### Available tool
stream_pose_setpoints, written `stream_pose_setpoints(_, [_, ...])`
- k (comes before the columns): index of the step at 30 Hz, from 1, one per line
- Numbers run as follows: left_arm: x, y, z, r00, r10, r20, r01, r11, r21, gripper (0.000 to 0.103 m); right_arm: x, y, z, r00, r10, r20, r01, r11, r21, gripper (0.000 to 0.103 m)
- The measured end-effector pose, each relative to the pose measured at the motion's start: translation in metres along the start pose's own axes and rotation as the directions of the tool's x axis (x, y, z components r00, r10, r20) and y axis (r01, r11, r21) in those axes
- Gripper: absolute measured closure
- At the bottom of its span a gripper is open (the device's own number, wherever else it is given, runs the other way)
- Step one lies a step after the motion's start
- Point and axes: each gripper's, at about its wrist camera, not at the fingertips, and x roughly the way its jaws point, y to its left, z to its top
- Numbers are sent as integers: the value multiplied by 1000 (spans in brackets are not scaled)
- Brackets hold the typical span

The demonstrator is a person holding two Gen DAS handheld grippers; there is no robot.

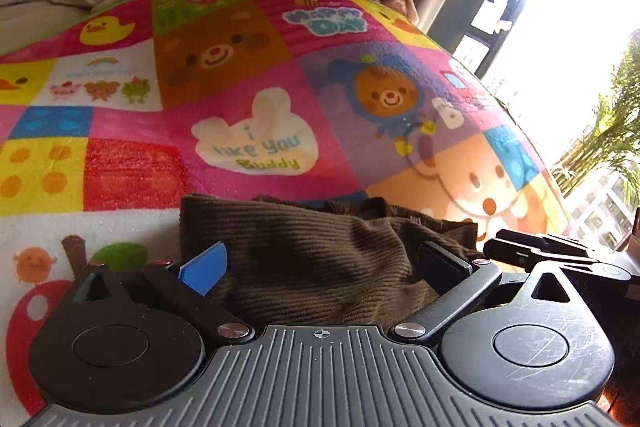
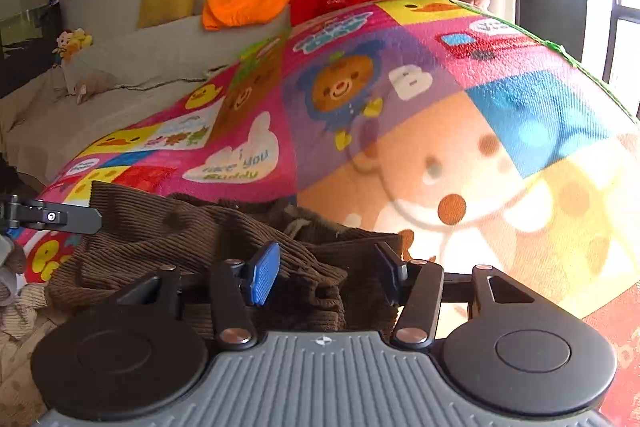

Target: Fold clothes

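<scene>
Right gripper stands part-spread astride a ridge of the brown corduroy garment; whether the pads bite cloth is unclear. Left gripper is spread wide, corduroy bunched between its fingers, unpinched. Garment lies crumpled at the near edge of the patchwork blanket; best judged, each side should catch one clean edge before lifting, so the fold lands flat.

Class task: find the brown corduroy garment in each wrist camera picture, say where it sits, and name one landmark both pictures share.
Left wrist: brown corduroy garment at bottom centre, between the gripper's fingers.
Right wrist: the garment at lower left to centre, on the patchwork blanket.
Shared landmark: the white rabbit patch just beyond the garment.
</scene>
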Motion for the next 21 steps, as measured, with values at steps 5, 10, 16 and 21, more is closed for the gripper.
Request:
stream_pose_setpoints(5, [8, 22, 15, 992, 123, -33, -123, 992, -14, 0, 29, -3, -15, 994, 1, -108, -1, 1000, 3, 57])
stream_pose_setpoints(10, [3, 52, 23, 993, 56, -99, -68, 990, -122, 0, 24, -12, -2, 997, 0, -72, 0, 1000, -2, 56])
stream_pose_setpoints(16, [38, 51, 18, 983, -21, -182, -9, 986, -166, 0, 41, -15, 41, 1000, -7, -23, 6, 999, -34, 56])
stream_pose_setpoints(21, [52, 39, 16, 987, -6, -163, -13, 994, -112, 0, 100, -17, 54, 996, 16, -86, -19, 999, -36, 56])
